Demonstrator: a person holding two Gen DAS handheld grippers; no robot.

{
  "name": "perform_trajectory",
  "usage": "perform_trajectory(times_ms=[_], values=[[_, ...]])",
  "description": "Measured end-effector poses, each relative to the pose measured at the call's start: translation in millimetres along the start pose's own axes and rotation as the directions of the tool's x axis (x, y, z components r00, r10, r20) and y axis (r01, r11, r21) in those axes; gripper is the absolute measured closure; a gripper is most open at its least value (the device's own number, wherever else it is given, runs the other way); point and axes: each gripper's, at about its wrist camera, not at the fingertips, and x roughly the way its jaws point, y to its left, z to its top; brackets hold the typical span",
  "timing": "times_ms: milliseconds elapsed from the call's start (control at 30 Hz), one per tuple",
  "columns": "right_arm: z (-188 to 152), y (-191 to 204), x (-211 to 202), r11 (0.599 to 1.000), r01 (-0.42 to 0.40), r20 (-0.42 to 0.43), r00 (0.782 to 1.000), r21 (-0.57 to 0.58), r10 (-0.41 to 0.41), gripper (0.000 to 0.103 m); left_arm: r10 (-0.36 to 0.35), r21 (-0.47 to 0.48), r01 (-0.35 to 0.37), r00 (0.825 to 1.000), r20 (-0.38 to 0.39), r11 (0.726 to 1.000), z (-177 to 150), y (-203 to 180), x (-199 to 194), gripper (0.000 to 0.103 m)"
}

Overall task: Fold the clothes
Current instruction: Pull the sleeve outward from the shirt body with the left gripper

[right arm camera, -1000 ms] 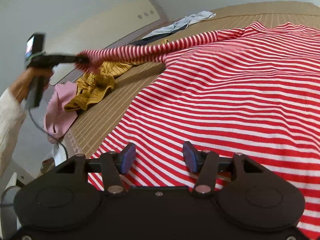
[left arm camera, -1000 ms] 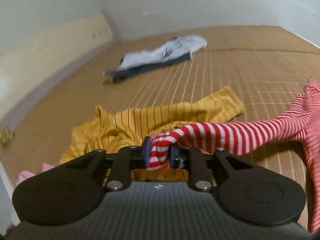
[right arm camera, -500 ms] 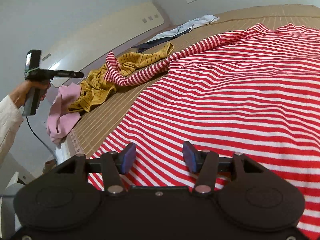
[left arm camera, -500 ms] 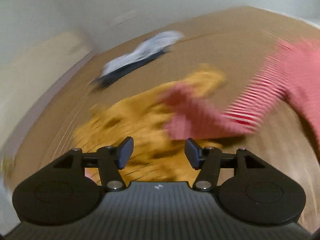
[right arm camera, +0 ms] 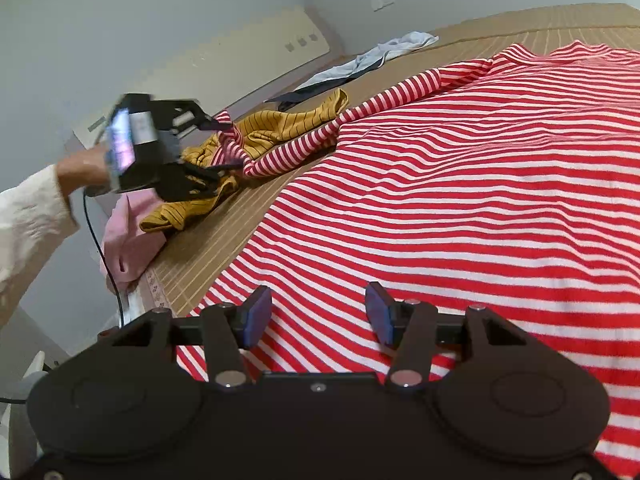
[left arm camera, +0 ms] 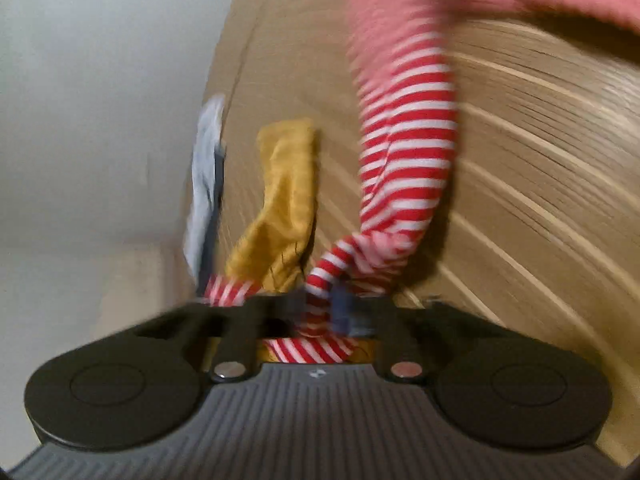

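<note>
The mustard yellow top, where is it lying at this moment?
In the right wrist view the mustard yellow top lies crumpled on the mat at the left, under the striped sleeve, between the pink garment and the pale blue clothes.

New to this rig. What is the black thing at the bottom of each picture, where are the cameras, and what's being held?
No robot: a person holds a two-finger gripper in each hand, each carrying a fisheye camera looking along its fingers. The black shape at the bottom is the gripper itself. In the left wrist view, the left gripper has just been closing and is shut on the sleeve of a red-striped shirt. The right gripper hovers open over that shirt, spread on a woven mat. A mustard top, a pink garment and a pale blue garment also lie there.
</note>
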Motion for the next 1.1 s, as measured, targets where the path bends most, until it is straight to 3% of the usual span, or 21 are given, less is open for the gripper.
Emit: perform_trajectory(times_ms=[67,167,300,367,433,567,667,700,733,800,833,867,900,933,967,1000,1067,1100], values=[[0.0,-1.7,-0.5,1.000,-0.008,0.002,1.000,0.009,0.008,0.049,-0.053,-0.194,0.053,0.999,0.004,0.980,0.1,30.6,8.0,0.091],[0.2,-4.6,-1.6,1.000,-0.018,0.005,1.000,0.020,0.018,0.049,-0.077,-0.412,0.068,0.997,-0.005,0.908,-10.0,74.3,19.7,0.091],[-0.3,-6.6,-2.4,0.999,-0.028,0.009,1.000,0.031,0.028,0.049,-0.120,-0.543,0.102,0.993,0.002,0.833,-22.8,105.7,22.0,0.091],[-0.9,-7.1,-2.8,0.999,-0.032,0.011,0.999,0.034,0.031,0.049,-0.184,-0.661,0.163,0.982,0.038,0.733,-33.5,121.9,26.3,0.090],[-1.3,-7.9,-3.7,0.999,-0.034,0.013,0.999,0.036,0.033,0.049,-0.239,-0.787,0.220,0.966,0.095,0.577,-51.5,140.8,30.4,0.090],[-1.3,-8.2,-4.4,0.999,-0.037,0.015,0.999,0.040,0.036,0.049,-0.263,-0.895,0.253,0.951,0.161,0.367,-73.4,169.5,33.5,0.085],[-2.3,-7.5,-2.3,0.998,-0.038,0.016,0.999,0.042,0.038,0.049,-0.275,-0.949,0.276,0.934,0.228,0.151,-95.4,191.5,38.0,0.081],[-2.8,-7.8,-2.7,0.998,-0.039,0.017,0.999,0.043,0.039,0.049,-0.252,-0.961,0.248,0.944,0.211,0.123,-101.9,198.0,39.9,0.081],[-3.1,-7.4,-2.1,0.998,-0.039,0.017,0.999,0.044,0.039,0.049,-0.216,-0.972,0.192,0.963,0.161,0.133,-105.8,204.8,39.0,0.080],[-3.6,-6.4,-1.4,0.998,-0.039,0.018,0.999,0.044,0.039,0.049,-0.156,-0.978,0.090,0.986,0.060,0.190,-112.4,213.8,34.3,0.079],[-3.7,-6.2,-1.2,0.998,-0.039,0.018,0.999,0.044,0.039,0.049,-0.148,-0.973,0.083,0.988,0.051,0.215,-115.1,215.6,29.1,0.079],[-3.8,-6.0,-0.9,0.998,-0.040,0.018,0.999,0.045,0.039,0.049,-0.160,-0.957,0.123,0.984,0.082,0.264,-114.7,214.7,22.4,0.076],[-3.9,-5.9,-0.5,0.998,-0.040,0.018,0.999,0.045,0.039,0.049,-0.169,-0.935,0.162,0.979,0.112,0.317,-113.7,212.5,14.9,0.067],[-4.0,-5.8,-0.2,0.998,-0.041,0.018,0.999,0.046,0.040,0.049,-0.158,-0.898,0.191,0.978,0.138,0.396,-109.1,203.7,2.7,0.058],[-4.1,-5.8,0.0,0.998,-0.041,0.019,0.999,0.047,0.040,0.049,-0.150,-0.853,0.213,0.976,0.160,0.476,-103.9,194.4,-9.0,0.041],[-4.3,-5.9,-0.1,0.998,-0.042,0.019,0.999,0.048,0.041,0.049,-0.147,-0.793,0.214,0.976,0.158,0.570,-95.6,181.7,-17.5,0.035],[-4.6,-5.5,0.0,0.998,-0.041,0.020,0.999,0.046,0.040,0.049,-0.158,-0.646,0.199,0.980,0.123,0.737,-77.4,150.2,-27.1,0.035],[-4.4,-5.3,-0.1,0.998,-0.040,0.019,0.999,0.045,0.039,0.049,-0.159,-0.587,0.194,0.981,0.111,0.786,-70.7,136.2,-27.9,0.035]])
